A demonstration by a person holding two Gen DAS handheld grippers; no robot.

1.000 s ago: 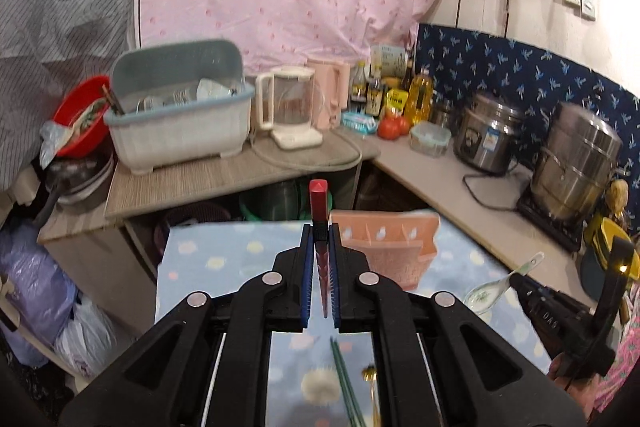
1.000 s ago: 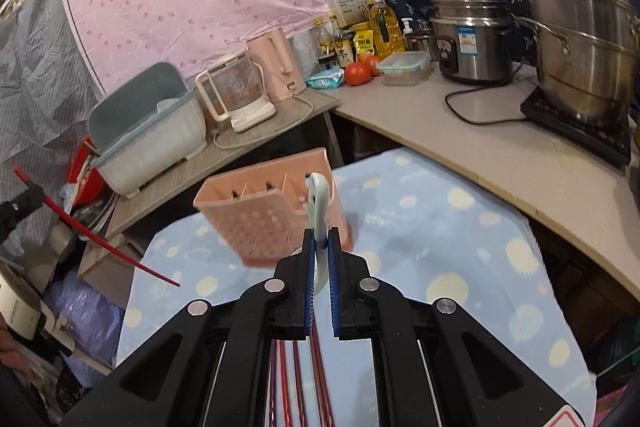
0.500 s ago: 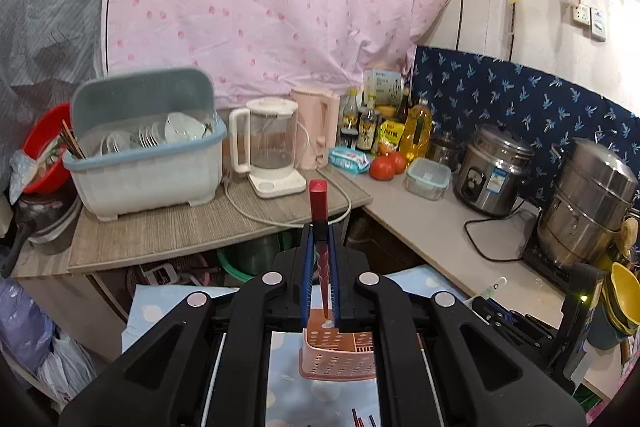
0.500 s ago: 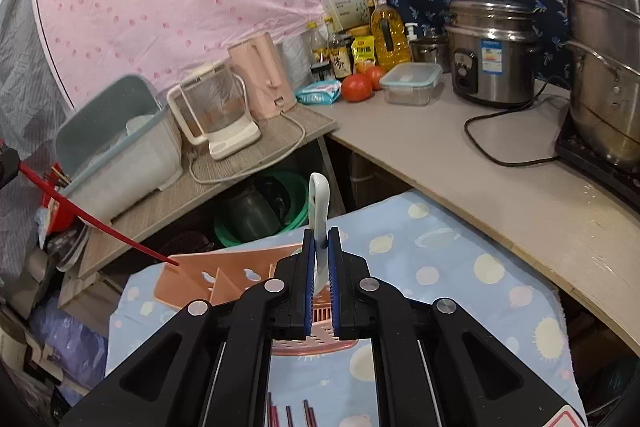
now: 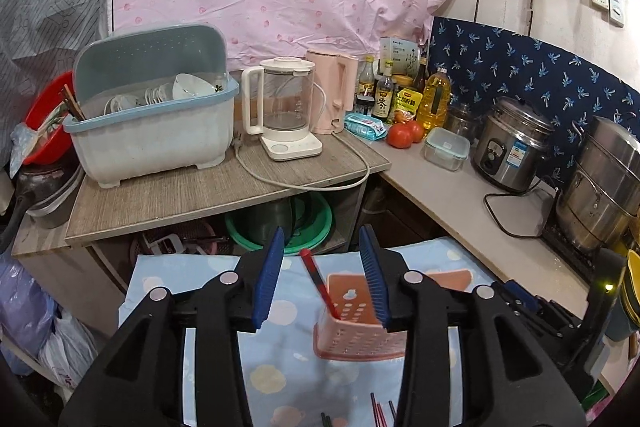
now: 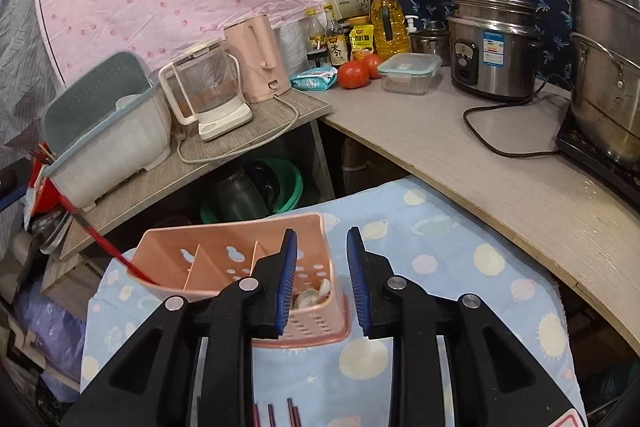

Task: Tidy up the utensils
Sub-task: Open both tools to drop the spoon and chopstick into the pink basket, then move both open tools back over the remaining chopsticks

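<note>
A pink slotted utensil holder (image 5: 352,323) (image 6: 224,225) stands on the blue dotted cloth (image 6: 440,247). A red chopstick (image 5: 318,283) (image 6: 100,239) leans out of its left compartment, free of any pads. My left gripper (image 5: 322,279) hangs just above it, its jaws opening, with only the chopstick's top showing in the gap. A white spoon (image 6: 312,295) lies in the holder's right end compartment. My right gripper (image 6: 322,279) is over that end, its jaws also opening, and nothing is pressed between them.
More chopsticks (image 5: 380,411) (image 6: 280,415) lie on the cloth near me. Behind stand a dish box (image 5: 152,131), glass kettle (image 5: 284,107), pink kettle (image 5: 332,91), tomatoes (image 6: 354,73), rice cooker (image 6: 488,55) with cord, and steamer pot (image 6: 604,99) on the counter.
Both grippers moved forward over the holder and opened. The left let go of the red chopstick, which now leans in the holder. The right dropped the white spoon into the end compartment.
</note>
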